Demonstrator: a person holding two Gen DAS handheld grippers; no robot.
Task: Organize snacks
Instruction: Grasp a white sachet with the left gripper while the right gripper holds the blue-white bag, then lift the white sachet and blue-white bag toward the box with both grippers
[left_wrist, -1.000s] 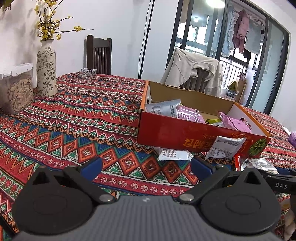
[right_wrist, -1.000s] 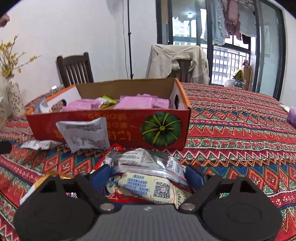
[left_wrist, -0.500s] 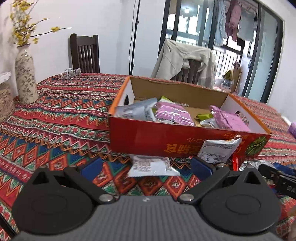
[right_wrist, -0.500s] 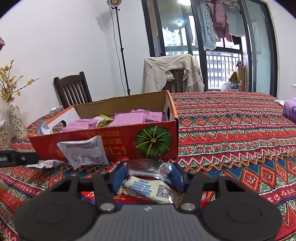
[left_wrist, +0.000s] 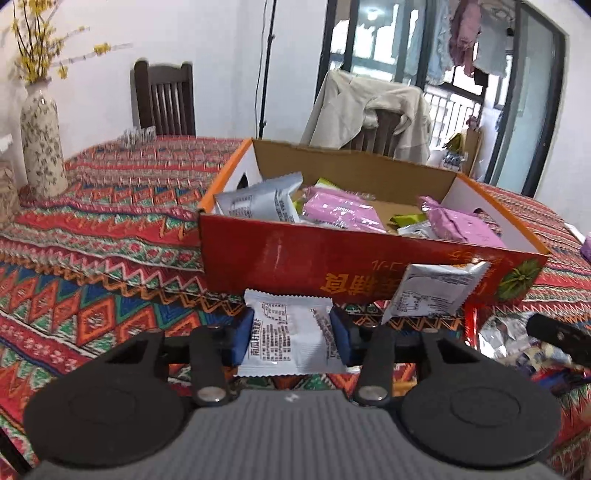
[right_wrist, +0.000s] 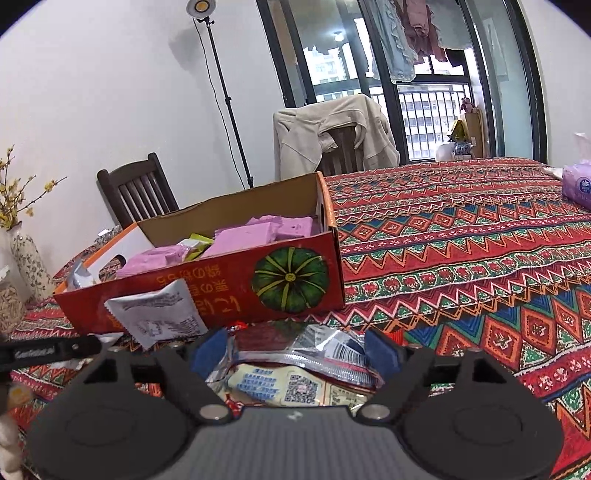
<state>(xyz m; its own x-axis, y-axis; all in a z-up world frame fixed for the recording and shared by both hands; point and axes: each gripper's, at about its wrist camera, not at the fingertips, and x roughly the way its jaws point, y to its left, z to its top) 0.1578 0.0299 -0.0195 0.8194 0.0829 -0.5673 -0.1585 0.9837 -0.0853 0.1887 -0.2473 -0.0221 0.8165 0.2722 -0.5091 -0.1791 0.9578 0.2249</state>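
A red cardboard box (left_wrist: 295, 258) holds pink, silver and green snack packets; it also shows in the right wrist view (right_wrist: 229, 288). My left gripper (left_wrist: 291, 338) is shut on a white snack packet (left_wrist: 290, 334) just in front of the box. A silver packet (left_wrist: 432, 295) leans on the box front, also seen from the right (right_wrist: 159, 317). My right gripper (right_wrist: 295, 354) is closed on a silver-and-yellow snack packet (right_wrist: 291, 373), held low over the tablecloth in front of the box.
A patterned red tablecloth (right_wrist: 461, 258) covers the table. A floral vase (left_wrist: 40, 147) stands far left. Chairs (left_wrist: 164, 99) stand behind, one with a beige jacket (right_wrist: 332, 136). A purple tissue pack (right_wrist: 578, 186) lies far right. More packets (left_wrist: 506, 336) lie by the box's right corner.
My left gripper moved toward the box and closed on the white packet. My right gripper closed on the silver-and-yellow packet and lifted it slightly.
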